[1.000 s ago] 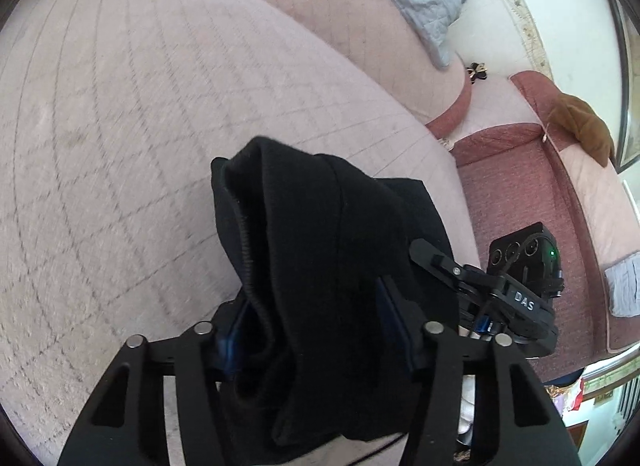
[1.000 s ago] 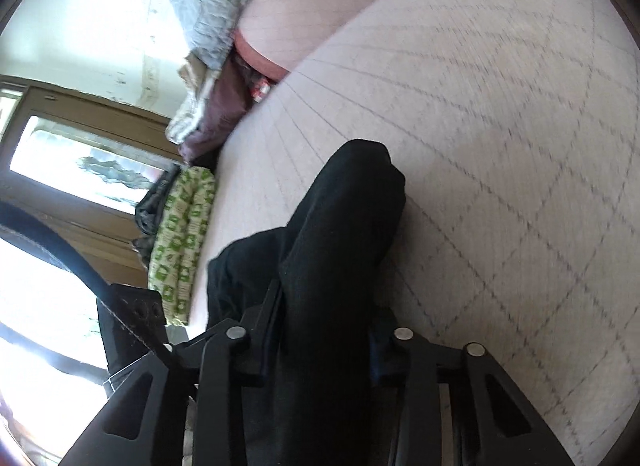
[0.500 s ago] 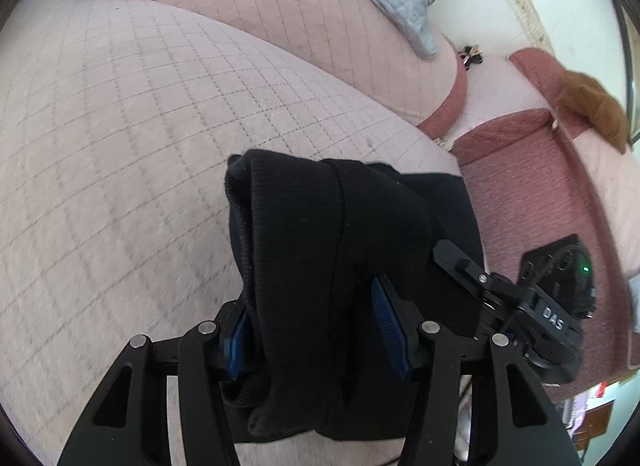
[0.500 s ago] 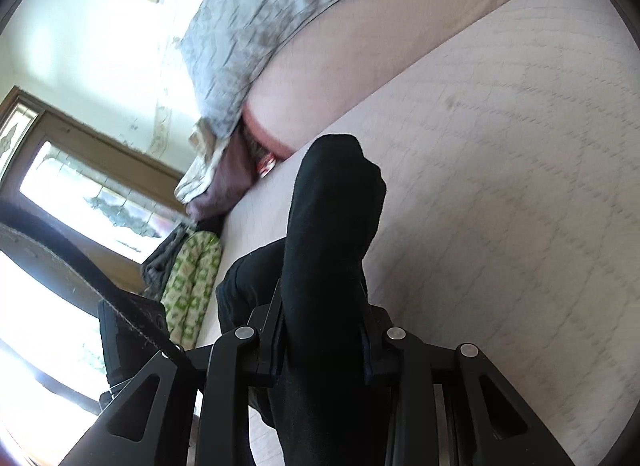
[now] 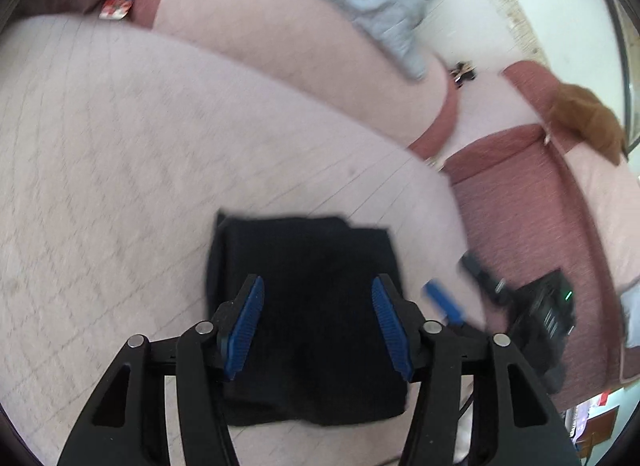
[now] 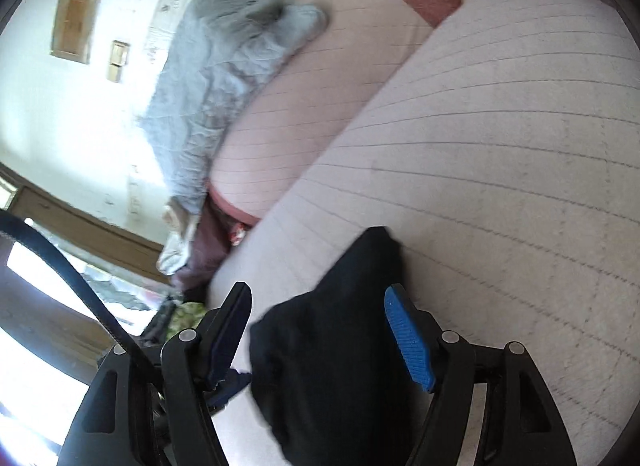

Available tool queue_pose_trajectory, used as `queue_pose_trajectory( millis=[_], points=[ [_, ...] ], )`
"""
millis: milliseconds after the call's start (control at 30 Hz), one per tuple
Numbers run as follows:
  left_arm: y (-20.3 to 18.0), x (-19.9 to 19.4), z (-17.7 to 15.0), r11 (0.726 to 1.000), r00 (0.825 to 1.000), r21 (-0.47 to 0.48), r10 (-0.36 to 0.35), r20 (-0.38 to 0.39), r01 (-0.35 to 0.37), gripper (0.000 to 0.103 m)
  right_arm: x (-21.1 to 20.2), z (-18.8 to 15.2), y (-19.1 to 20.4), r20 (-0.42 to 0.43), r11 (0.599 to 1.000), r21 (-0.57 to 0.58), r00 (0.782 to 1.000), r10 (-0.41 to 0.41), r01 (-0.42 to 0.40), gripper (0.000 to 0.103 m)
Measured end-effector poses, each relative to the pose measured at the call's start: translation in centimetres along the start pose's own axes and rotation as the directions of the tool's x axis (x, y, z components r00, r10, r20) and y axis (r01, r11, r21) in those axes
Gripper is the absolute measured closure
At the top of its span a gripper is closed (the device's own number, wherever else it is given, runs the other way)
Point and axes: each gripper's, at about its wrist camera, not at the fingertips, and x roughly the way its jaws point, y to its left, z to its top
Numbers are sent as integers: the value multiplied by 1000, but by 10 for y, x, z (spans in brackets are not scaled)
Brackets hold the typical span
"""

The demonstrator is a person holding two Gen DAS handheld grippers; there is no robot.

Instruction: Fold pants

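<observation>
Left wrist view. My left gripper (image 5: 316,326) hangs over the black pants (image 5: 308,306), which lie as a flat folded bundle on the pale quilted cushion (image 5: 120,185) of the sofa. Both blue pads (image 5: 244,326) stand spread, clear of the cloth; nothing is pinched. The bundle sits directly under and ahead of the gripper, roughly square, its far edge running across my pointing line. Beyond the bundle's right edge I see the right gripper (image 5: 444,306), blurred, one blue pad showing, just beside the cloth. The picture is smeared with motion, so fine creases in the fold cannot be made out.

Right wrist view. The right gripper (image 6: 320,342) has just been opening; its jaws stand wide apart. The pants (image 6: 340,346) lie between them but the pads (image 6: 408,342) do not press: there is a gap on both sides. From here the bundle reads as a long dark ridge running away along my pointing line, near end under the gripper, far end tapering onto the cushion (image 6: 500,185).

Judgement: the fold looks set down and both grips released. Both grippers sit equally near the bundle, at its near edge. Any further tidy or extra fold would start from that edge, across the long axis.
</observation>
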Motion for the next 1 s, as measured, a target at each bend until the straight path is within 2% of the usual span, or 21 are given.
queue_pose_trajectory(
  millis=[100, 233, 300, 367, 467, 567, 700, 767, 833, 867, 900, 933, 967, 1000],
  points=[
    [-2, 23, 16, 999, 1000, -20, 30, 0, -30, 39, 13, -8, 0, -73, 1000, 15, 997, 27, -26, 28],
    [31, 74, 23, 987, 991, -134, 74, -115, -89, 39, 31, -17, -11, -139, 997, 75, 990, 18, -7, 28],
    [40, 84, 21, 980, 986, -162, 92, -137, -114, 37, 35, -16, -16, -155, 996, 94, 988, 24, -9, 28],
    [42, 81, 19, 982, 989, -168, 70, -131, -91, 36, 37, -15, -20, -159, 994, 110, 986, 41, -23, 28],
    [40, 65, 16, 982, 989, -169, 59, -137, -82, 36, 36, -13, -21, -155, 993, 108, 986, 54, -37, 28],
    [34, 30, 3, 988, 989, -117, 82, -124, -97, 36, 31, -14, -17, -147, 998, 60, 988, 36, -27, 27],
    [22, -33, -30, 989, 989, -20, 143, -43, -144, 36, 24, -27, -3, -117, 998, -50, 992, -35, 30, 27],
    [18, -67, -47, 982, 983, 30, 184, 19, -185, 36, 17, -40, 8, -92, 992, -109, 993, -79, 69, 27],
    [8, -94, -65, 964, 964, 81, 243, 107, -252, 36, 8, -57, 18, -75, 985, -147, 993, -96, 85, 26],
    [0, -111, -76, 948, 944, 111, 278, 178, -300, 35, 3, -66, 25, -68, 983, -162, 993, -98, 85, 25],
    [-9, -130, -89, 927, 917, 141, 305, 257, -348, 35, -4, -78, 35, -59, 979, -186, 994, -96, 83, 25],
    [-17, -144, -99, 910, 892, 161, 318, 322, -383, 30, -8, -86, 43, -58, 975, -209, 994, -95, 81, 25],
    [-29, -163, -114, 887, 852, 179, 326, 410, -425, 20, -14, -95, 52, -58, 967, -242, 994, -95, 78, 25],
    [-35, -175, -122, 875, 821, 179, 326, 468, -450, 14, -22, -105, 61, -51, 957, -278, 994, -99, 81, 25]
  ],
)
